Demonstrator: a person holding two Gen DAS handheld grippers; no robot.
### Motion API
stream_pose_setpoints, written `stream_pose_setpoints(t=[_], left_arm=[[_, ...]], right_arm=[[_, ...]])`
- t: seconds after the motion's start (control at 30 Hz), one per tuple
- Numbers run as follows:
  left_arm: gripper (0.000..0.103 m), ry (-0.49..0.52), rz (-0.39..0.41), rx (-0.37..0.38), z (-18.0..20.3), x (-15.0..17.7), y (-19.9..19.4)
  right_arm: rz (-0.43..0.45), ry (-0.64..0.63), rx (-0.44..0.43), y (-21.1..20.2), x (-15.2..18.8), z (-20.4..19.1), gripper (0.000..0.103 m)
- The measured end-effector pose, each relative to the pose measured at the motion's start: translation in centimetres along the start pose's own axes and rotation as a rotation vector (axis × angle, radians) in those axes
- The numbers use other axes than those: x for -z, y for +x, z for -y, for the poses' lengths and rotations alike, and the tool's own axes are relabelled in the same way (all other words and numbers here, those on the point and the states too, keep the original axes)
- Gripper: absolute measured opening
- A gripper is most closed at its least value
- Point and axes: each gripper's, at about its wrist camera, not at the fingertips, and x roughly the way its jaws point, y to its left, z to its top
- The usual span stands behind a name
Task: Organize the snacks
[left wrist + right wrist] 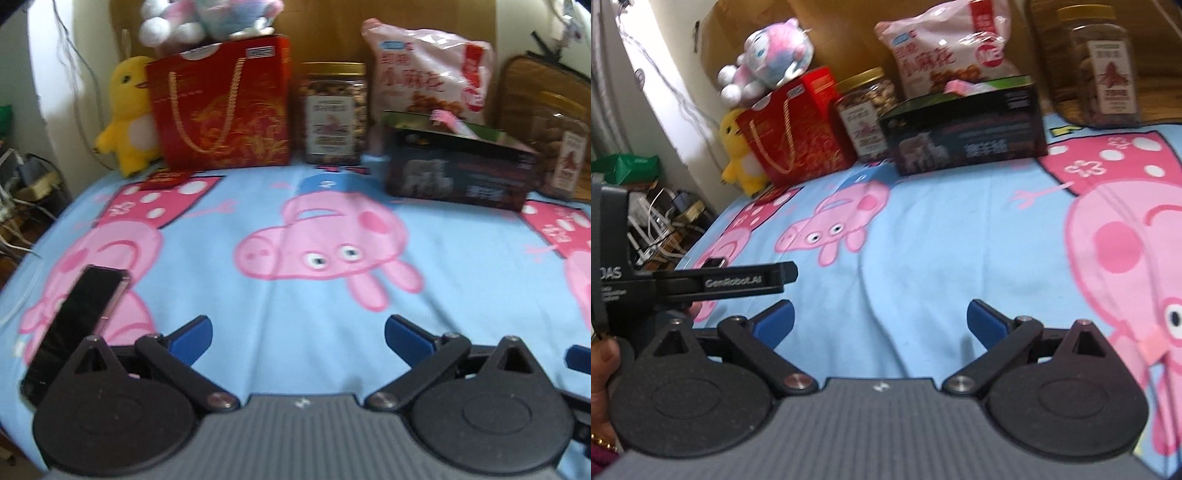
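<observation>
Both sets of jaws, the left gripper (pixel 298 338) and right gripper (pixel 880 320), stand wide apart and empty. The black rectangular snack carton (pixel 964 125) lies ahead at the blue cartoon-print bedsheet's (pixel 295 229) far edge, long axis crosswise, seemingly nearer the right gripper.

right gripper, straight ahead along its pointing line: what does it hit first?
Most likely the cartoon-print sheet: the right gripper, open and empty, points downward at bare fabric. If it cleared that, the dark box comes next; depth is unclear.
</observation>
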Motion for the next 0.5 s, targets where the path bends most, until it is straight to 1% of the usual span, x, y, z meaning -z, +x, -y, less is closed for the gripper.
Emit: stream_pose_setpoints(t=[0.13, 0.33, 0.5], left_arm=[[0.103, 0.008, 0.004, -0.062, -0.9, 0.0, 0.7], [0.103, -0.012, -0.007, -0.084, -2.0, -0.2, 1.4], [0.103, -0.013, -0.004, -0.094, -1.9, -0.5, 1.7]], right_arm=[[-0.019, -0.018, -0.015, 0.8, 0.0, -0.5, 0.101], [-0.034, -0.024, -0.022, 1.3, -0.2, -0.5, 0.101], [-0.032, -0.011, -0.020, 1.4, -0.4, -0.2, 0.101]])
